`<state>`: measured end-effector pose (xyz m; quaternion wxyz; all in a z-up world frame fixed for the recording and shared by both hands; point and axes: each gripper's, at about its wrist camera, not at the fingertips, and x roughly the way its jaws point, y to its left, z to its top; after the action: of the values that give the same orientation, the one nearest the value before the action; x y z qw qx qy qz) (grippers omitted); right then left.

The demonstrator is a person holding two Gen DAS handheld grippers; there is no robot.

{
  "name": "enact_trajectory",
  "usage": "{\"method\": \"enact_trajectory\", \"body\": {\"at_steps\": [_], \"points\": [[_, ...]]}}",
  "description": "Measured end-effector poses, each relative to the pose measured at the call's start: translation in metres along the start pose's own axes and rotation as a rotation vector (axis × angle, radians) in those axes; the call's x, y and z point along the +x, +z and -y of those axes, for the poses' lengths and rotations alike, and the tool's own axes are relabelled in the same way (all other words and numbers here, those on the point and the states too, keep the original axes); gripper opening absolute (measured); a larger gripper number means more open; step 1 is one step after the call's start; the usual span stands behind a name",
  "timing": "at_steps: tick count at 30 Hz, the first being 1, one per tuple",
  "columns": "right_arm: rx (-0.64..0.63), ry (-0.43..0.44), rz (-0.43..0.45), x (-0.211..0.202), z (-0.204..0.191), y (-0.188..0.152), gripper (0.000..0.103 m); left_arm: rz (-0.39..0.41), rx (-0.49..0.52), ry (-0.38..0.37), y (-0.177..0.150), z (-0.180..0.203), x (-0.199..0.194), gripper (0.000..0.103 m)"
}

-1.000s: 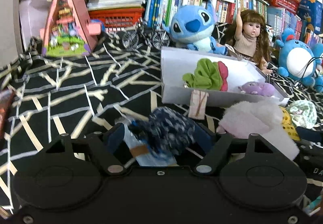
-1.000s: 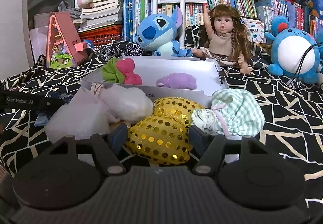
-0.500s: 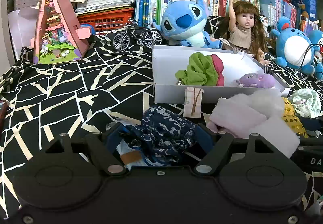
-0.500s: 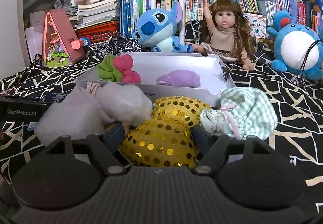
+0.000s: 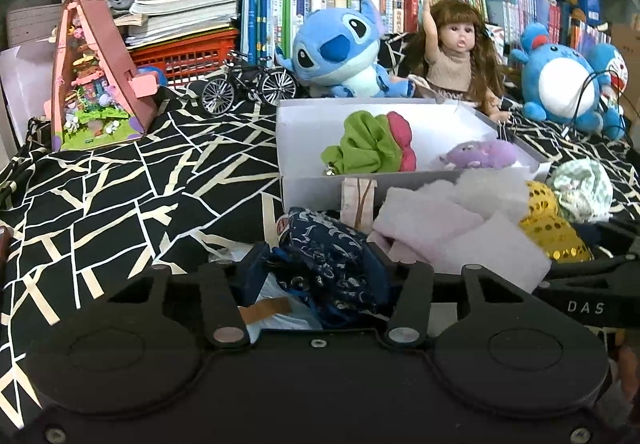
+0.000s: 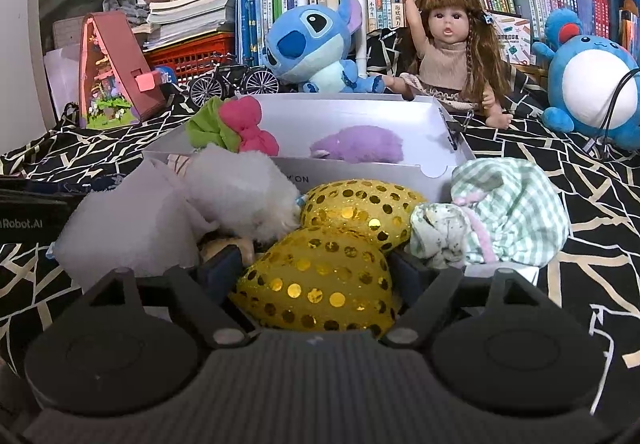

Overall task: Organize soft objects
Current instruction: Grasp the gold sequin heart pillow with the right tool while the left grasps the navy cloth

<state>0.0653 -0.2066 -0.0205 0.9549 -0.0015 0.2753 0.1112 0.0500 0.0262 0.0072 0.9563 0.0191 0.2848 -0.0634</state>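
Note:
A white box (image 5: 304, 186) (image 6: 360, 170) holds a green and pink cloth (image 5: 366, 144) (image 6: 232, 124) and a purple plush (image 5: 480, 158) (image 6: 358, 144). My left gripper (image 5: 320, 272) is shut on a dark blue patterned cloth (image 5: 328, 264) in front of the box. My right gripper (image 6: 316, 276) is shut on a yellow sequined pouch (image 6: 320, 284) (image 5: 548, 224). A fluffy white and pink cloth (image 5: 452, 228) (image 6: 168, 216) lies between them. A green checked cloth (image 6: 492, 216) (image 5: 582, 190) lies to the right.
Behind the box sit a blue Stitch plush (image 5: 340, 48), a doll (image 5: 456, 52), a round blue plush (image 5: 564, 84), a toy bicycle (image 5: 248, 84) and a pink triangular house (image 5: 96, 80). Bookshelves fill the back. A black patterned cloth (image 5: 120, 196) covers the surface.
The left gripper has moved closer to the box and risen slightly with the blue cloth. The right gripper has edged forward with the yellow pouch held.

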Motion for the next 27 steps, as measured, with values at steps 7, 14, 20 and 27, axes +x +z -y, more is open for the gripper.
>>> {"method": "enact_trajectory", "body": {"at_steps": [7,14,20,27], "points": [[-0.009,-0.004,-0.005,0.001,-0.002,0.0,0.087,-0.029,-0.093,-0.034,-0.001,-0.011,0.009,0.046],[-0.015,0.0,-0.006,0.001,-0.002,-0.001,0.087,-0.011,-0.119,-0.057,0.005,-0.013,0.0,0.032],[-0.018,-0.001,-0.005,0.0,-0.003,-0.001,0.087,-0.046,-0.163,-0.078,0.003,-0.019,0.008,0.032],[-0.018,-0.001,-0.005,0.001,-0.003,-0.001,0.087,-0.078,-0.193,-0.108,-0.001,-0.018,0.017,0.033]]}}
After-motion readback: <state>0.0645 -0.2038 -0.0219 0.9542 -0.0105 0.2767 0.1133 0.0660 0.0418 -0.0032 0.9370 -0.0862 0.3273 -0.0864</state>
